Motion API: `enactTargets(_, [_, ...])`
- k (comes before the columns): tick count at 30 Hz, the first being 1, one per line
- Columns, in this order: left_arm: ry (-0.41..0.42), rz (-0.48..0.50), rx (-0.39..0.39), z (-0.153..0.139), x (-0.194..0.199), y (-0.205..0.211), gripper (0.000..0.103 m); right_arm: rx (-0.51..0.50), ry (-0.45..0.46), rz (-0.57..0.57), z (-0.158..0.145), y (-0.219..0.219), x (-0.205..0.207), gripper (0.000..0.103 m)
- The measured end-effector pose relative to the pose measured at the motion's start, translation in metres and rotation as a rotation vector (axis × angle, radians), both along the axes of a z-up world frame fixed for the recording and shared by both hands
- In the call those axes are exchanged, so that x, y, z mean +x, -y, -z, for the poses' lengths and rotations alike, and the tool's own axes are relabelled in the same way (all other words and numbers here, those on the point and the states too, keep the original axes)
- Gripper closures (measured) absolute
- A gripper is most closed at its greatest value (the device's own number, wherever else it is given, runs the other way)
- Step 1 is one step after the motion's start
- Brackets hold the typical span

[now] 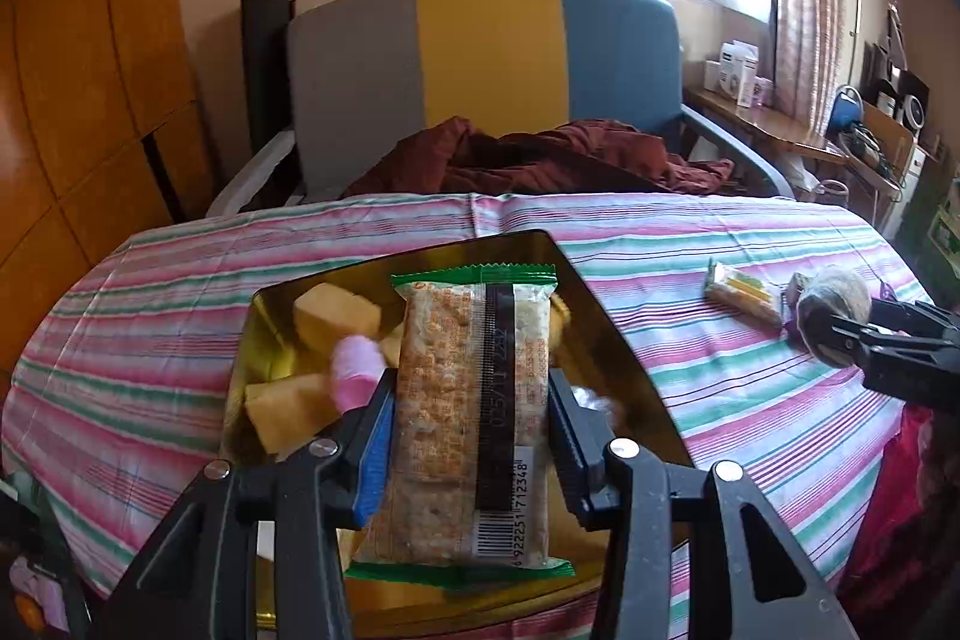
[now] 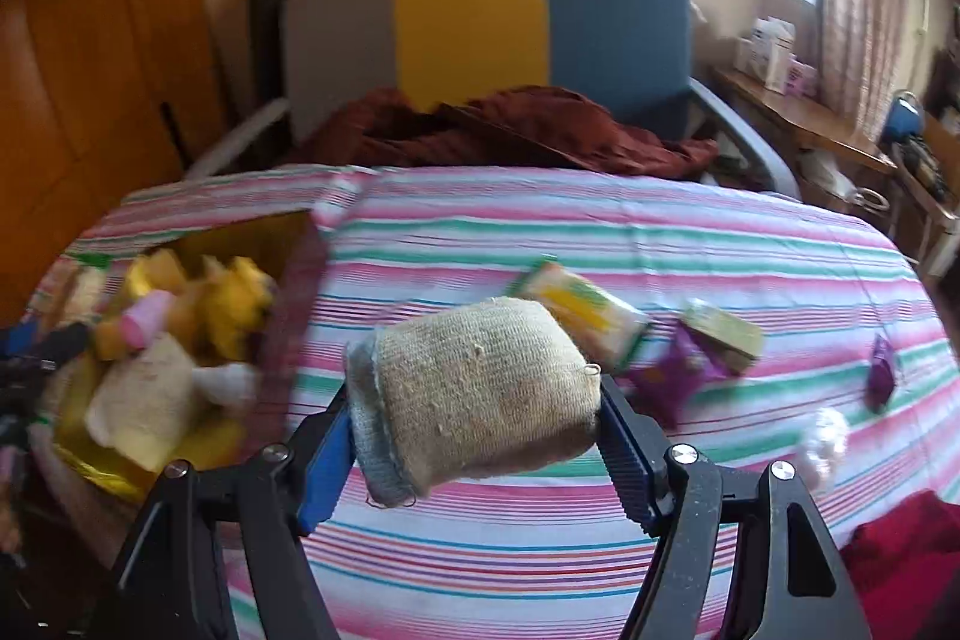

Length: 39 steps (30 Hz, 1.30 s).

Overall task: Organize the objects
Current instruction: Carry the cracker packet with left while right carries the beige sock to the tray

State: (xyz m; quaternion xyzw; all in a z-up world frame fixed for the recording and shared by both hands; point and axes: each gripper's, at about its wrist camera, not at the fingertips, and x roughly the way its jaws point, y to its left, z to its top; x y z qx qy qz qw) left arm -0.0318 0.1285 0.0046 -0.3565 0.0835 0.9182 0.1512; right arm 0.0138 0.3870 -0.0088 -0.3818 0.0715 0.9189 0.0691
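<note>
— Left gripper (image 1: 474,388): clamped on the snack bar (image 1: 474,418), hanging right over the gold tin (image 1: 606,316).

— Long axis of the bar?

— Running straight away along the fingers, barcode end nearest the camera, green crimped edge at the far end. Roughly in line with the tin's length, so probably just a lowering and a release, no turn needed.

— And the tin itself?

— On the striped cloth (image 1: 720,376), already holding yellow blocks (image 1: 336,319) and a pink roll (image 1: 357,370). Directly below the bar; no sideways travel to speak of.

— Right gripper (image 2: 474,394)?

— Closed on a rolled sock (image 2: 480,388), held clear above the cloth. Tin off to its left (image 2: 288,232), well apart, rim facing it. Blurred view there, so no telling how much room remains inside.

— Nearer arm, then?

— Left, plainly. Right one needing a sweep leftward across the cloth, past nothing much.

— Still loose on the cloth?

— A yellow-green packet (image 2: 576,310) just beyond the sock, a purple wrapper (image 2: 678,370) beside it, another purple one (image 2: 881,370) farther right, something white and fuzzy (image 2: 822,442) near the right finger. All on the right gripper's side.
</note>
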Motion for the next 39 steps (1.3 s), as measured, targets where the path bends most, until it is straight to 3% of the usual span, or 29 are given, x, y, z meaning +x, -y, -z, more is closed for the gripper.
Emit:
enactTargets(12, [0.048, -0.186, 0.081, 0.004, -0.013, 0.090, 0.057, -0.060, -0.041, -0.215, -0.006, 0.104, -0.001, 0.030])
enactTargets(20, [0.101, -0.277, 0.160, 0.013, -0.005, 0.142, 0.057, -0.002, -0.012, -0.299, 0.008, 0.156, -0.006, 0.029])
enactTargets(27, [0.152, -0.241, 0.187, 0.028, -0.007, 0.124, 0.057, 0.051, 0.008, -0.326, 0.019, 0.171, -0.011, 0.029])
enactTargets(39, [0.146, -0.227, 0.095, 0.042, -0.017, 0.091, 0.057, 0.036, 0.020, -0.324, 0.028, 0.170, -0.016, 0.029])
